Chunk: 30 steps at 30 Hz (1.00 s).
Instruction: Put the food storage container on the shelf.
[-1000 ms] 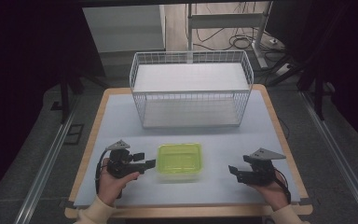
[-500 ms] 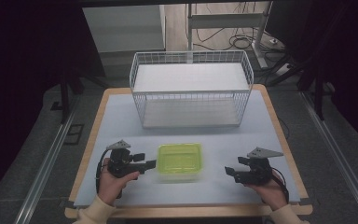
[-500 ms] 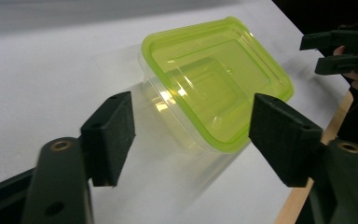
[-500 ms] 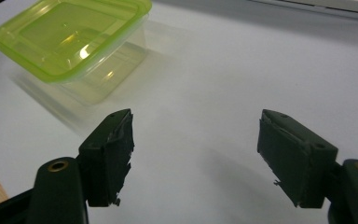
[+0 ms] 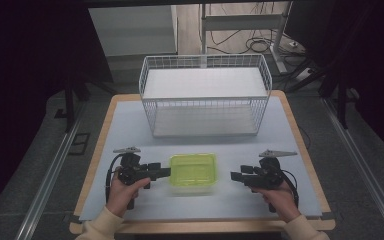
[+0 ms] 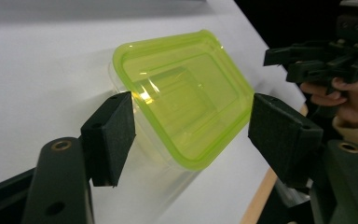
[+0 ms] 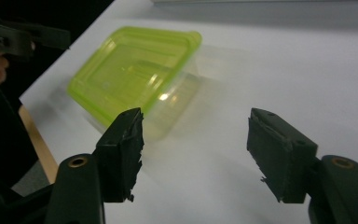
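Green-lidded clear container point(image 5: 192, 171) sits flat on the near half of the table point(image 5: 290, 130), centred between both hands; lid is on, so it reads as one closed box to be lifted, probably toward the wire basket point(image 5: 205, 95) standing behind it on the far half.

Left gripper point(image 5: 163, 170) is level, tips just at the container's left edge; jaws spread wide, nothing pinched; in the left gripper view the pads point(image 6: 109, 135) straddle the near short end of the container point(image 6: 184, 93) without pressing; looks set to bite the rim from the side.

Right gripper point(image 5: 236, 175) points inward from the right, near the box but apart from it; its jaws have just been closing some, nothing between them; in the right gripper view the pads point(image 7: 123, 149) frame bare table, with the container point(image 7: 135, 70) ahead and off to the left.

Judgement: a two-sided approach makes sense; box is wide and slick, one pinch on the rim risks tilting it or popping the lid.
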Motion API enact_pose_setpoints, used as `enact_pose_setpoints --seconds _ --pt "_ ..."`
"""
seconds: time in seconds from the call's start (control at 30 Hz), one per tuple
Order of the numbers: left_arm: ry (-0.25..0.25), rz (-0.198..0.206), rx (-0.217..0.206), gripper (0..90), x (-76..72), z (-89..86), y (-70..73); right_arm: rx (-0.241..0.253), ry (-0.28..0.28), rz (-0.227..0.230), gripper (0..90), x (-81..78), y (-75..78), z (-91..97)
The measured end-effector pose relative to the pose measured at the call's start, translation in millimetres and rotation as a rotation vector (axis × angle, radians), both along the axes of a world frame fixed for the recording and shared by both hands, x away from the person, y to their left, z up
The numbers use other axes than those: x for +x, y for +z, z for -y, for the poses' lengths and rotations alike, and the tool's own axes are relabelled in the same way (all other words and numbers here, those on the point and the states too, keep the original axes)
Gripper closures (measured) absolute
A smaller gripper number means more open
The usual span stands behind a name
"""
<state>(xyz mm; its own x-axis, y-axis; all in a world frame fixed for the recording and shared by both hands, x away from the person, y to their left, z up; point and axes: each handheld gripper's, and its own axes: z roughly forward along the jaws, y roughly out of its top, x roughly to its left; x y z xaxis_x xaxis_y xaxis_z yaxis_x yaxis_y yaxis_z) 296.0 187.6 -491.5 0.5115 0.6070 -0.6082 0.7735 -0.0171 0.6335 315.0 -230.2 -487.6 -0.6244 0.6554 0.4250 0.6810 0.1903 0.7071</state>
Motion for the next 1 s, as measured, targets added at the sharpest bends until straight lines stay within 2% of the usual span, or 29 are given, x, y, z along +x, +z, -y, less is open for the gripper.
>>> enact_pose_setpoints --seconds 0.07,0.27,0.33,0.43,0.47,0.5,0.67,0.73,0.83,0.9,0.93,1.0 --pt "0.014 -0.038 -0.003 31.7 6.5 -1.0 -3.8 0.005 -0.002 -0.013 38.1 5.1 0.9 -5.5" --pt "0.019 -0.115 -0.027 33.8 21.3 -2.1 -14.0 0.036 -0.013 -0.090 41.4 23.6 -3.5 -20.2" --pt "0.021 -0.132 -0.032 35.5 24.7 -2.7 -17.5 0.046 -0.011 -0.123 43.2 31.7 -6.8 -27.2" --pt "0.013 -0.153 -0.056 36.7 27.4 -3.3 -23.0 0.045 -0.004 -0.143 44.8 35.8 -9.9 -32.4" --pt "0.010 -0.162 -0.051 39.9 28.2 -2.9 -25.6 0.046 0.003 -0.162 47.6 38.8 -13.3 -37.1" --pt "0.010 -0.162 -0.051 41.5 28.2 -2.9 -25.6 0.046 0.003 -0.162 47.6 38.8 -13.3 -37.1" --pt "0.003 -0.163 -0.052 46.9 28.3 -1.1 -28.6 0.078 0.021 -0.224 54.7 44.5 -22.6 -45.7" --pt "-0.004 -0.172 -0.062 48.3 28.6 -0.2 -31.4 0.084 0.022 -0.229 55.8 44.9 -23.8 -46.5" --pt "-0.024 -0.181 -0.058 55.3 28.7 2.3 -33.9 0.092 0.026 -0.241 60.8 45.4 -27.2 -48.5" --pt "-0.028 -0.180 -0.044 61.8 28.8 3.3 -35.0 0.110 0.039 -0.256 68.4 45.4 -29.6 -49.9" --pt "-0.034 -0.185 -0.038 64.9 28.9 3.5 -36.0 0.126 0.053 -0.266 69.6 45.8 -31.2 -50.3" --pt "-0.040 -0.191 -0.044 70.2 28.3 4.4 -37.5 0.139 0.048 -0.282 71.4 45.5 -32.9 -51.1"
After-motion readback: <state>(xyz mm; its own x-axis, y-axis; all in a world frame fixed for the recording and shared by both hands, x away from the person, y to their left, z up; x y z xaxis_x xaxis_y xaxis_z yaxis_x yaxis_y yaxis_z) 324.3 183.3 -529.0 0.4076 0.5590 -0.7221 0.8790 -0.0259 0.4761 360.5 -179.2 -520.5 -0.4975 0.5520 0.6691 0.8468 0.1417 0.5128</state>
